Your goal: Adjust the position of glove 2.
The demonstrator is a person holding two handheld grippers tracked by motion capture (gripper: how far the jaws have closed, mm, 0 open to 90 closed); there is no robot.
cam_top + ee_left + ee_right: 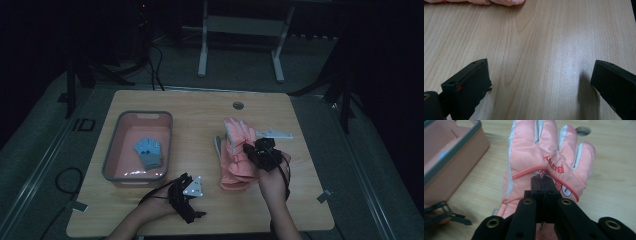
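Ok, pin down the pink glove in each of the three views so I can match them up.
High view: pink glove right of centre on the table, under the right gripper.
Left gripper view: a pink strip along the top edge.
Right gripper view: centre, fingers up, pinched in the shut jaws.
Shared landmark: the pale wooden table.

Right tool (248, 148) on pink glove (235, 150)

Dim high view; brighter, glare-streaked close-ups.
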